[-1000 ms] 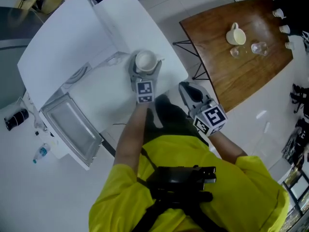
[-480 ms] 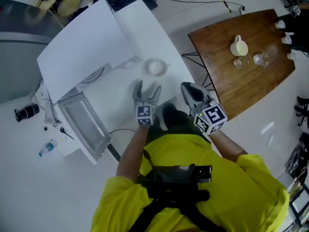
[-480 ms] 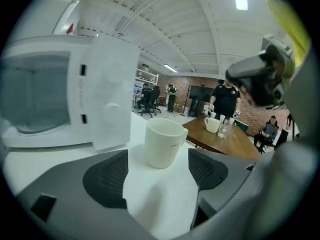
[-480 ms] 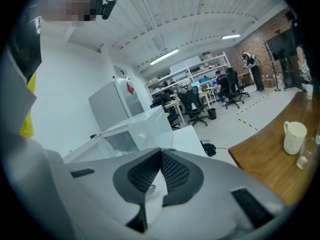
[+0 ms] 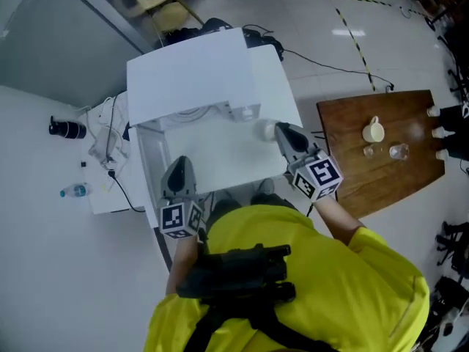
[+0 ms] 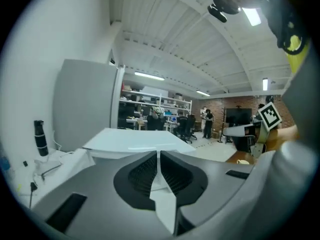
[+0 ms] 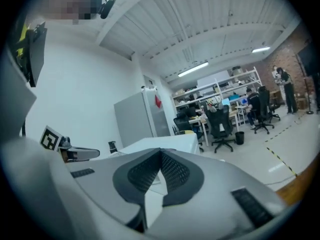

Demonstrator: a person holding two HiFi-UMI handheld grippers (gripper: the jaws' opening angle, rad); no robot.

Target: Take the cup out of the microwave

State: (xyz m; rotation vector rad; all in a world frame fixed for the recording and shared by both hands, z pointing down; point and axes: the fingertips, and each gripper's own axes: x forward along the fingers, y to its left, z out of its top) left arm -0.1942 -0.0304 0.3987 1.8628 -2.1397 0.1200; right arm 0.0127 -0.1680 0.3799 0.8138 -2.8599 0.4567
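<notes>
- Left tongs (image 5: 179, 167): jaws closing fully together, the ribbed pads meeting. Nothing lies between them. They are held up near the person's body, by the left front corner of the white desk (image 5: 212, 156), and touch nothing.
- Right tongs (image 5: 283, 130): jaws together and empty. Their tip is over the right edge of the white desk.
- Cup (image 5: 263, 129): a small white cup, blurred in the head view. It stands on the white desk in front of the microwave (image 5: 190, 75) and outside it, just beside the tip of the right tongs. Neither pair of tongs holds it. Whether the right tip touches it cannot be told.
- Microwave: a white unit at the back of the white desk. The state of its door cannot be confirmed from these views.
- Also noted: a wooden desk (image 5: 352, 178) well to the right carries a cream mug (image 5: 374, 131) and two small glasses (image 5: 398, 151). These are not part of the task.
- Step in hand, as judged: removal is finished and the cup is set down and released.
- Next move, as judged: no further handling of the cup is needed. If the door is open, one pair of tongs would need to push it shut without sweeping across the cup.
</notes>
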